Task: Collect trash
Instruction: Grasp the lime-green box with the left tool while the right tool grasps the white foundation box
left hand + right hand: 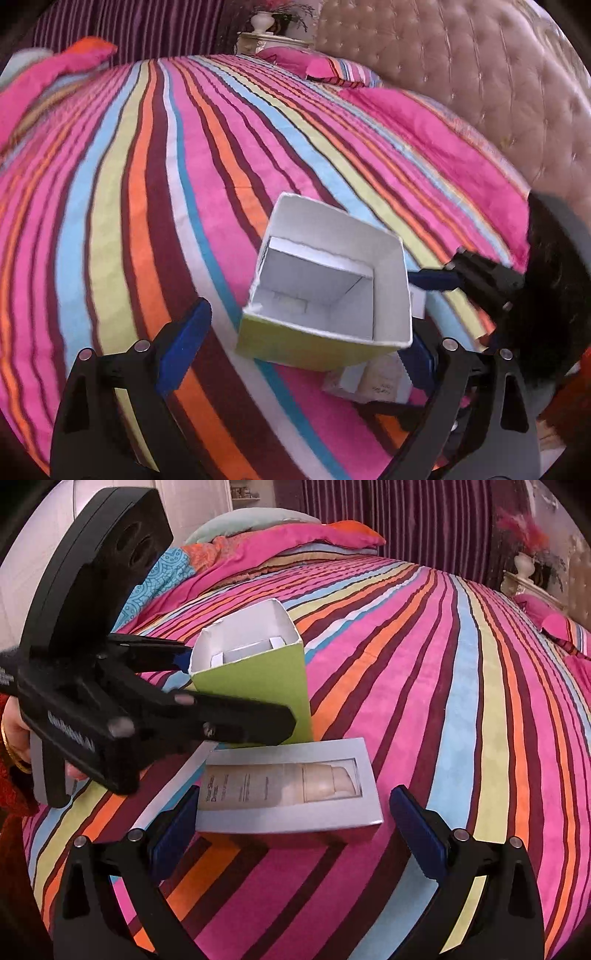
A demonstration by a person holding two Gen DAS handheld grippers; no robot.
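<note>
With both grippers' jaws spread and empty, the left gripper (306, 332) straddles the light, crushable green carton (325, 291); clamp gently across its stiff corners, avoiding the flat box (291, 794) at its 6 o'clock before the right gripper (295, 834).

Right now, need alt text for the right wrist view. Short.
The open right gripper points down at a white windowed box holding a cream bottle, lying flat on a striped bedspread. Just behind it stands an open-topped green carton, with the left gripper open around it from the left.

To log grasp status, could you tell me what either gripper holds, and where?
Nothing: the left gripper stands open around the green box, the right gripper open around the white box.
</note>
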